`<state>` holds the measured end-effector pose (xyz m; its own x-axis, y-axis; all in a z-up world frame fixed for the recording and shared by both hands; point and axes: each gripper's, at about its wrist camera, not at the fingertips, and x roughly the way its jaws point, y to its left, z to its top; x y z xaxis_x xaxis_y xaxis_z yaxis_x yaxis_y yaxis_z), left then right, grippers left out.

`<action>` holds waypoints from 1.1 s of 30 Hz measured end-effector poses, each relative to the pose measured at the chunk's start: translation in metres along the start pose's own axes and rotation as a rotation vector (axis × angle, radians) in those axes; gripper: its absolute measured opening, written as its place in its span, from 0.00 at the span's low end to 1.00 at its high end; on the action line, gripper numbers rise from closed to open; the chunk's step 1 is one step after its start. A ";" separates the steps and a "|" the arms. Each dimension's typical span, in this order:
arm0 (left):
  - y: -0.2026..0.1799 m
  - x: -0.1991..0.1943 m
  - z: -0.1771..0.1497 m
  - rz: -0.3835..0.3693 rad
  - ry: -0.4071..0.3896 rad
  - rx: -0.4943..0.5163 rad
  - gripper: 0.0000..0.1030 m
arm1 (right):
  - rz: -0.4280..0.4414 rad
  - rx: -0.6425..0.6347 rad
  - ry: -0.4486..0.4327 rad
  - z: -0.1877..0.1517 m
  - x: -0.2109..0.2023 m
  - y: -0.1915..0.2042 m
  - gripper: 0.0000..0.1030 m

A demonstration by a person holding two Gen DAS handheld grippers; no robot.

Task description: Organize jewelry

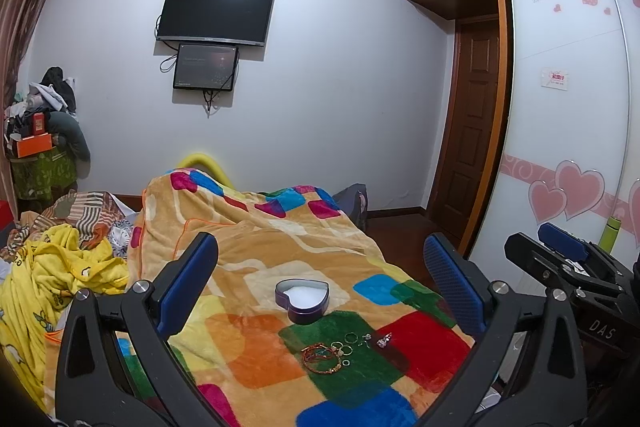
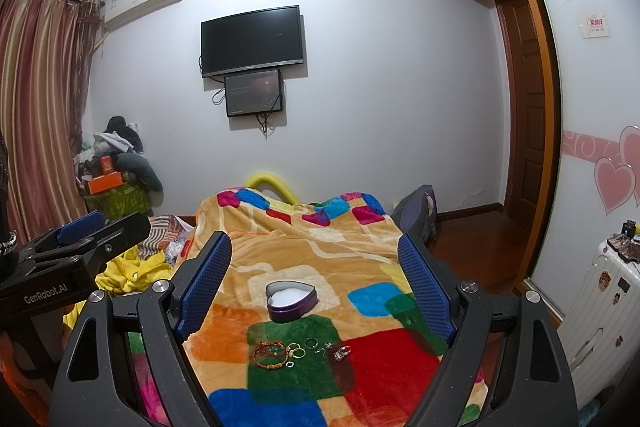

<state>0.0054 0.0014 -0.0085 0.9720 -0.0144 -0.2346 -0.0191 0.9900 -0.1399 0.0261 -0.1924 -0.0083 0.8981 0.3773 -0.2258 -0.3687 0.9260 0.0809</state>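
A purple heart-shaped box (image 1: 303, 301) (image 2: 292, 301) with a white lining sits open on the colourful blanket (image 1: 256, 251) (image 2: 320, 247). Just in front of it lies a small heap of jewelry: a red-orange beaded bracelet (image 1: 320, 358) (image 2: 272, 355), several rings (image 1: 347, 343) (image 2: 300, 347) and a silver piece (image 1: 383, 339) (image 2: 342, 352). My left gripper (image 1: 320, 283) hovers open above the bed, holding nothing. My right gripper (image 2: 316, 279) is open too, also above the box and jewelry. Each gripper shows at the edge of the other's view.
A yellow garment (image 1: 52, 275) and crumpled bedding lie left of the blanket. A cluttered stand (image 2: 112, 183) is by the curtain. Right of the bed are wooden floor (image 2: 480, 251), a sliding wardrobe door (image 1: 560, 107) and a white suitcase (image 2: 600, 299). A bag (image 2: 416, 211) leans at the bed's far end.
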 end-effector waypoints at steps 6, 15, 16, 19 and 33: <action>-0.001 0.000 0.001 -0.002 0.002 0.001 1.00 | -0.001 0.000 0.001 0.000 0.000 0.000 0.81; -0.002 0.000 0.002 -0.004 0.003 0.000 1.00 | 0.000 0.000 0.001 0.001 0.001 0.000 0.81; -0.002 0.000 0.002 -0.004 0.004 -0.001 1.00 | 0.000 0.000 0.002 0.000 0.001 0.000 0.81; -0.002 0.000 0.002 -0.004 0.003 0.000 1.00 | -0.001 0.000 0.002 0.000 0.001 0.000 0.81; 0.008 0.032 -0.006 0.023 0.082 -0.005 1.00 | -0.019 0.019 0.066 -0.011 0.021 -0.009 0.81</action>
<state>0.0353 0.0079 -0.0234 0.9488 -0.0032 -0.3160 -0.0428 0.9894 -0.1385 0.0461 -0.1931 -0.0248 0.8871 0.3588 -0.2905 -0.3467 0.9333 0.0938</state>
